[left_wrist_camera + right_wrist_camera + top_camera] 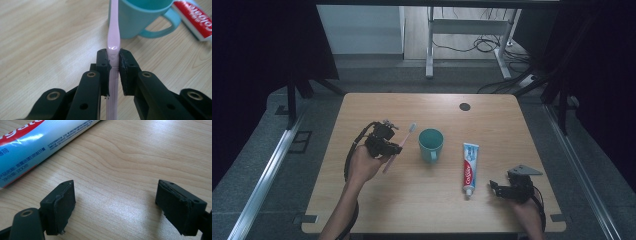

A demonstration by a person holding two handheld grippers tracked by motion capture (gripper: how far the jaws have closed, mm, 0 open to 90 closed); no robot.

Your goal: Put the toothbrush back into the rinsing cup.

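One of the three items is in hand: the left tool [114,63] is clamped on the pink toothbrush [113,37], held off the surface [492,125] with its head tilted toward the teal cup [431,142] just beside it. Likely left is dropping it into that cup. The right tool [115,202] rests with jaws apart, near the toothpaste tube [470,167], which lies untouched.

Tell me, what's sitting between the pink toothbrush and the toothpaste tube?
The teal mug stands between the pink toothbrush, clamped in the left gripper, and the toothpaste tube. The high view shows this best.
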